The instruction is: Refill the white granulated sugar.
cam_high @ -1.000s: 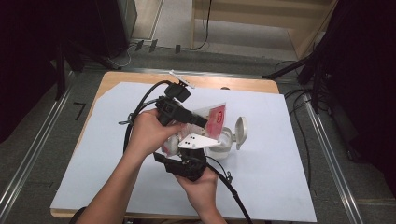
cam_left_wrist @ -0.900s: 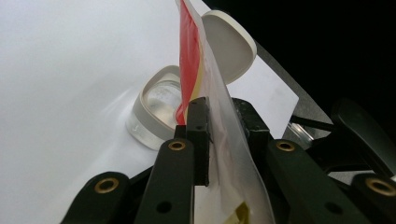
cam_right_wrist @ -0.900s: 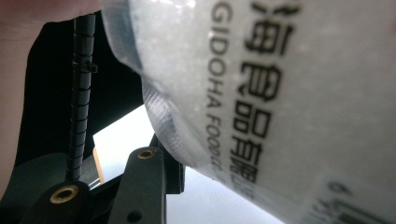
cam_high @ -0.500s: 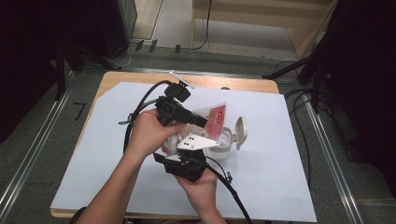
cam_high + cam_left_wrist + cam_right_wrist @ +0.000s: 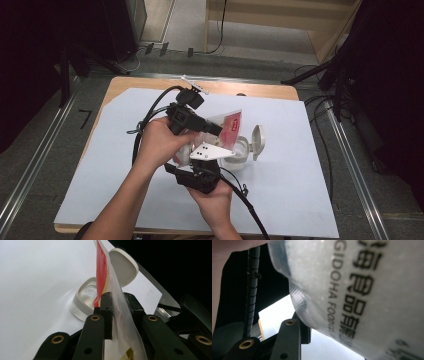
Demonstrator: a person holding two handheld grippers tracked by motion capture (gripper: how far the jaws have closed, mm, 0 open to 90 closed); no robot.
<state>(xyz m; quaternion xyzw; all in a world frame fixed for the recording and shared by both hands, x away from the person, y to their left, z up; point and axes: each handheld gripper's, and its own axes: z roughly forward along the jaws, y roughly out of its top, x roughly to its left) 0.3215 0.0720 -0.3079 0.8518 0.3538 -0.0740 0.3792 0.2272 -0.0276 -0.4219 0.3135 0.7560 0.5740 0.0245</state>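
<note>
while the left gripper (image 5: 117, 315) pinches the pouch (image 5: 105, 277), a container (image 5: 85, 302) lies below.

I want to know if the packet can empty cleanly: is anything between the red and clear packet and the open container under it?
Nothing visible is. The packet, pinched in the left gripper, hangs straight over the container; its lid is flipped back to the far side, clear of the opening.

The pouch (image 5: 103, 272) is clear plastic with red and yellow print; the lidded tub (image 5: 242, 150) is white over a pale sheet (image 5: 300, 150).
</note>
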